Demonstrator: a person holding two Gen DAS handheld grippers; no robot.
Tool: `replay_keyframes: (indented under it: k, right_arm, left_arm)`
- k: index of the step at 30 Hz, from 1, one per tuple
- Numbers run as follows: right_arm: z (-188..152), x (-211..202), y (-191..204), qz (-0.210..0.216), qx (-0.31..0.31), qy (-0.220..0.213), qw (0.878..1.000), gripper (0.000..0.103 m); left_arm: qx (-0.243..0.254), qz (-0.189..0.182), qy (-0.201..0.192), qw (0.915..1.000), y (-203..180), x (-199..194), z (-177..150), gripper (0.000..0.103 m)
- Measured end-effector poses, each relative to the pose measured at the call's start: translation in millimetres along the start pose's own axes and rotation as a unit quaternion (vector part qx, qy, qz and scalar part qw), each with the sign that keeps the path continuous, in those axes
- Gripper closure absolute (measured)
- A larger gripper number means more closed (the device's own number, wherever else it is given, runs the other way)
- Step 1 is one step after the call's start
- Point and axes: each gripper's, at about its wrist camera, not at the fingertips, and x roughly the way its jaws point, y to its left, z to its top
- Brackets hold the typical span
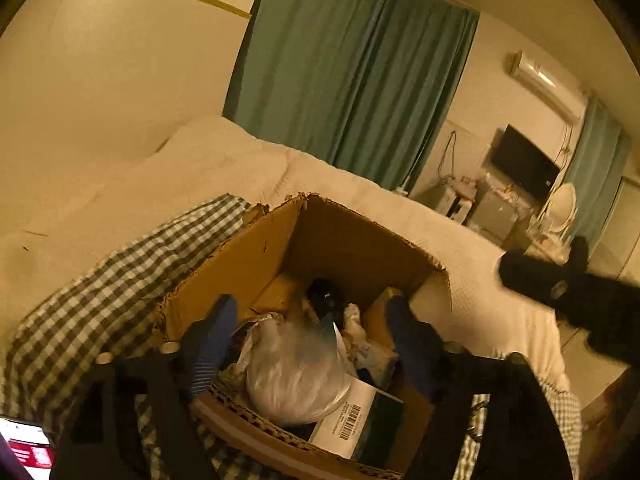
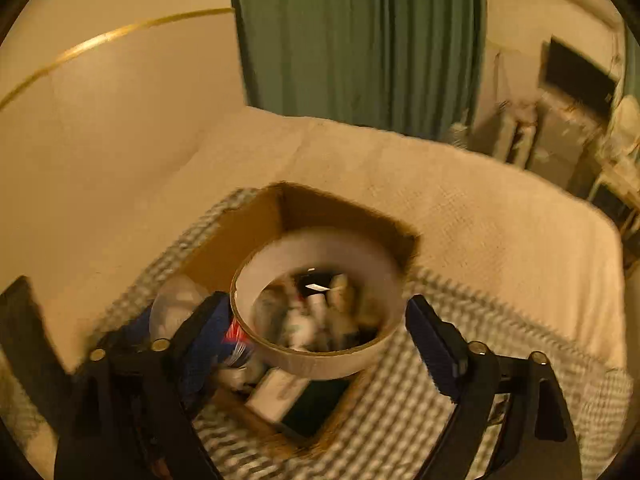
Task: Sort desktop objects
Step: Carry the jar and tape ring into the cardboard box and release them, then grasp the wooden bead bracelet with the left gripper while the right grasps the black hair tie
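An open cardboard box (image 1: 248, 256) stands on a checked cloth (image 1: 100, 300) on the bed. It holds a clear plastic bag (image 1: 296, 376), a white carton with a barcode (image 1: 352, 416) and dark items. My left gripper (image 1: 310, 336) hangs open over the box with nothing between its fingers. In the right wrist view, a blurred roll of tape (image 2: 320, 360) sits between the fingers of my right gripper (image 2: 318, 336) above the box (image 2: 248, 232). Its left edge is against the left pad, and a thin gap shows at the right pad (image 2: 428, 344). The right gripper's dark body (image 1: 560, 292) shows at the right edge.
A white bedspread (image 1: 360, 184) surrounds the cloth, with a cream wall on the left and green curtains (image 1: 352, 80) behind. A television (image 1: 524, 164) and cluttered furniture stand far right. A lit phone screen (image 1: 28, 452) lies at the lower left.
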Motion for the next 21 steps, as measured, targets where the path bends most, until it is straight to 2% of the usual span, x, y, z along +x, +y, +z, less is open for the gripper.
replay_keyframes:
  k: [4, 7, 10, 13, 15, 18, 19, 21]
  right_arm:
    - [-6, -27, -26, 0.005, 0.031, -0.024, 0.999, 0.006]
    - [-19, -56, -51, -0.014, 0.046, -0.045, 0.998, 0.006]
    - [-41, -87, -89, -0.058, 0.063, -0.053, 0.995, 0.006]
    - [-70, -114, -131, -0.106, 0.087, -0.057, 0.989, 0.006]
    - [-97, -122, -160, -0.126, 0.104, -0.045, 0.985, 0.006]
    - [-132, -118, -184, -0.132, 0.125, -0.028, 0.983, 0.006]
    - [-132, -118, -184, -0.132, 0.125, -0.028, 0.983, 0.006]
    - [-169, -103, -208, -0.125, 0.15, -0.01, 0.981, 0.012]
  left_arm:
    - [0.016, 0.024, -0.019, 0.9994, -16, -24, 1, 0.011]
    - [0.032, -0.014, -0.029, 0.999, -36, -40, 0, 0.009]
    - [0.077, -0.042, -0.025, 0.9959, -75, -49, -13, 0.004]
    - [0.118, -0.08, 0.003, 0.9898, -121, -46, -42, 0.004]
    - [0.135, -0.106, 0.034, 0.9846, -147, -36, -68, 0.004]
    - [0.153, -0.118, 0.076, 0.9782, -179, -13, -110, 0.004]
    - [0.161, -0.118, 0.088, 0.9759, -186, -5, -123, 0.004]
    - [0.177, -0.115, 0.107, 0.9716, -199, 11, -149, 0.004]
